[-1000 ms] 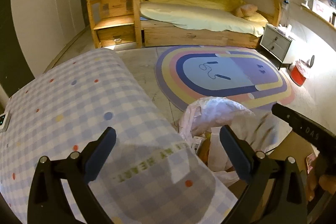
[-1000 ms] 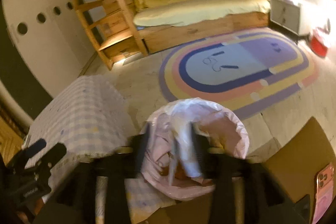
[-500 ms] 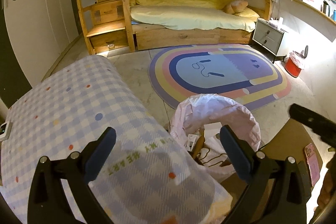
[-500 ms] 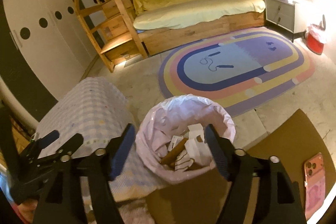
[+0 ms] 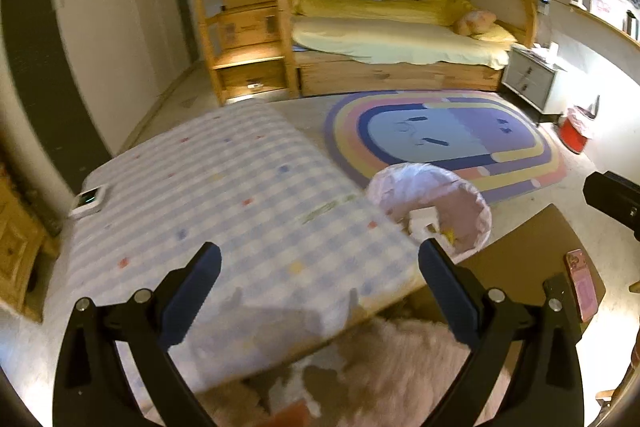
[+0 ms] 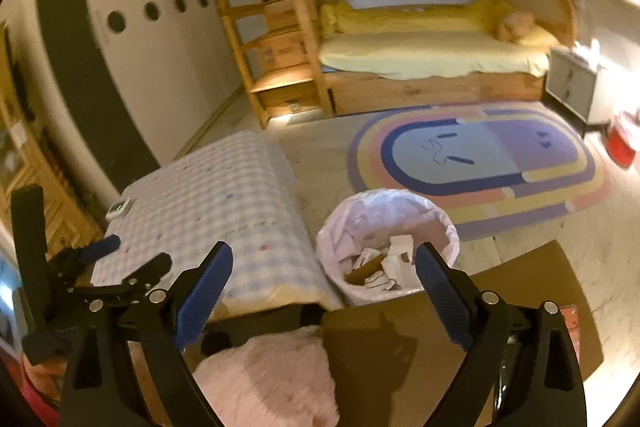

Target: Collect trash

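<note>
A round bin lined with a pale pink bag (image 5: pixel 404 183) (image 6: pixel 372 215) stands on the floor beside a checked table. Inside it lie white paper scraps (image 6: pixel 394 259) and a brown piece (image 6: pixel 362 271). My right gripper (image 6: pixel 324 255) hangs back from and above the bin. Its jaws are opening wide and nothing is between them. My left gripper (image 5: pixel 318 253) is open and empty over the near corner of the checked cloth. The bin is past its right finger. The left gripper (image 6: pixel 100 259) also shows at the left of the right wrist view.
A blue-and-white checked cloth (image 5: pixel 224 211) covers the table, with a small white device (image 5: pixel 88 201) on its far left corner. A brown board (image 6: pixel 440 327) carries a pink phone (image 5: pixel 582 283). A pink fluffy cushion (image 6: pixel 272 379) lies below. A rainbow rug (image 5: pixel 440 135) and bunk bed lie beyond.
Both grippers have drawn back and upward from the bin. The right jaws, earlier over the bin around a white scrap, have opened, and the scrap now lies in the bin.
</note>
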`<state>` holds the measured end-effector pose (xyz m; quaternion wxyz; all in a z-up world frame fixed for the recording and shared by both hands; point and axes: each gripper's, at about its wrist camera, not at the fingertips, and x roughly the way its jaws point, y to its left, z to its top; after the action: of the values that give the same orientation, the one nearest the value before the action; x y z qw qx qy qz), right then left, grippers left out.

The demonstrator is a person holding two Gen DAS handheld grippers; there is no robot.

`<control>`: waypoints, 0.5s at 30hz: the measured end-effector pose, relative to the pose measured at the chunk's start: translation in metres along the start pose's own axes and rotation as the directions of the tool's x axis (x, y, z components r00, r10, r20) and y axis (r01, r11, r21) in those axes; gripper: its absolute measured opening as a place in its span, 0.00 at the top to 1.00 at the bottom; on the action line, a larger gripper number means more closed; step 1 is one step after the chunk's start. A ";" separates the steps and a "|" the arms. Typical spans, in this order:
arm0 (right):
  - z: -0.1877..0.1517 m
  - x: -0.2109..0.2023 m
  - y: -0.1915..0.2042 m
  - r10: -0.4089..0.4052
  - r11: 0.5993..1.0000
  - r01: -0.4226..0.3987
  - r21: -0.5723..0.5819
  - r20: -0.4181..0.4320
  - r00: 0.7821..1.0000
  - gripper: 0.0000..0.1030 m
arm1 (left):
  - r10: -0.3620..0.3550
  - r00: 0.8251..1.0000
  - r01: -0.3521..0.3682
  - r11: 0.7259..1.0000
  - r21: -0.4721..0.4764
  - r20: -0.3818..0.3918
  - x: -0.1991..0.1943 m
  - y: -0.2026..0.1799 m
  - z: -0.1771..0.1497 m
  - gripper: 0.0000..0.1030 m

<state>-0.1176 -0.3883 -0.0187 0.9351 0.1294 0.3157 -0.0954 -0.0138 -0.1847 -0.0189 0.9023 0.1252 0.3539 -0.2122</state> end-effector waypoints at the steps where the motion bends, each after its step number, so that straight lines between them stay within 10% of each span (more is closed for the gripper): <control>1: -0.002 -0.006 0.008 0.013 1.000 -0.013 -0.019 0.002 1.000 0.10 | 0.019 1.000 -0.020 1.000 -0.009 -0.008 -0.010 0.005 -0.004 0.07; 15: -0.020 -0.041 0.100 0.166 0.958 -0.172 -0.229 -0.048 0.985 0.09 | 0.240 0.970 -0.243 0.950 -0.196 -0.040 -0.116 0.075 -0.058 0.07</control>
<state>-0.1345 -0.2839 0.0093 0.9441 0.0472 0.3255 0.0240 -0.0884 -0.0633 0.0253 0.9267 0.0783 0.3623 -0.0626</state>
